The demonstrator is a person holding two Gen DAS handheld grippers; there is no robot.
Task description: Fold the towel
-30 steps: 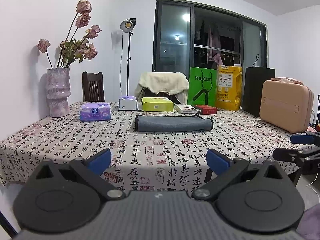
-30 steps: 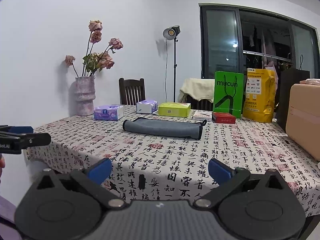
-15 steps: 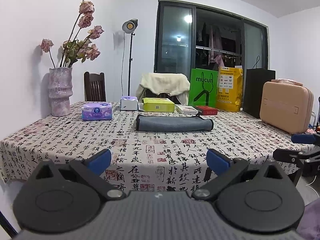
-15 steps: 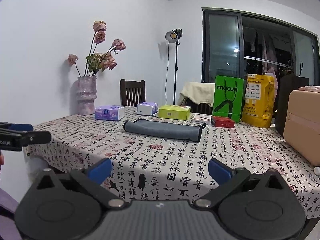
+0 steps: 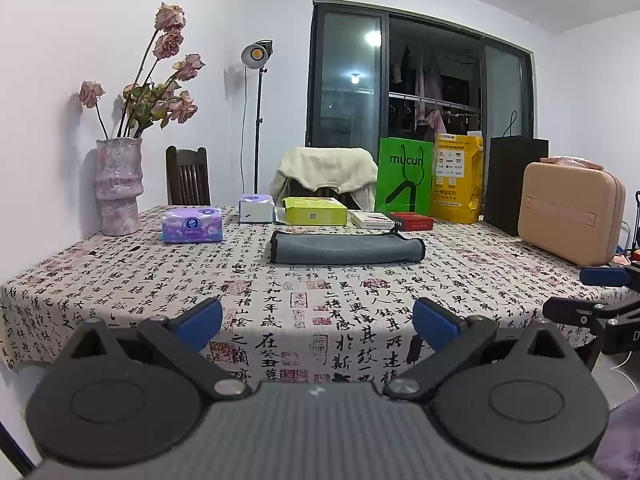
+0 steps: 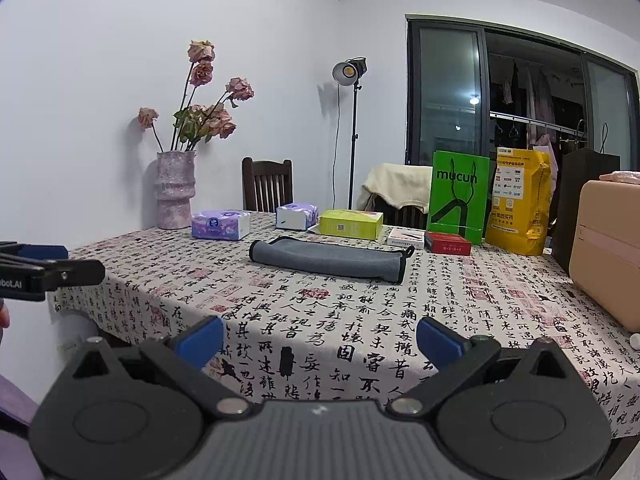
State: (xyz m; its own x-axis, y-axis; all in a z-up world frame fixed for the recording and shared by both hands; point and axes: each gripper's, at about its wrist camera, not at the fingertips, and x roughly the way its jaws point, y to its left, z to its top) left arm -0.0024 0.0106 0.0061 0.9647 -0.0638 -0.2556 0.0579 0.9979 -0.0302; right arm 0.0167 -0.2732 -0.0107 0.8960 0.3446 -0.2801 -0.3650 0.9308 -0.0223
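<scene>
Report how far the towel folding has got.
Done: the grey towel already lies as a long narrow folded strip on the patterned tablecloth. In hand: nothing; the left claw and right claw are both open, short of the towel. Left: any further fold, if wanted.

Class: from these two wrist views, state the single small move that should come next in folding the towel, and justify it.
Probably advance both open hand-held grippers, left and right, toward the grey towel. It lies mid-table, already folded into a long strip, and both grippers hang empty at the near table edge, well short of it.
</scene>
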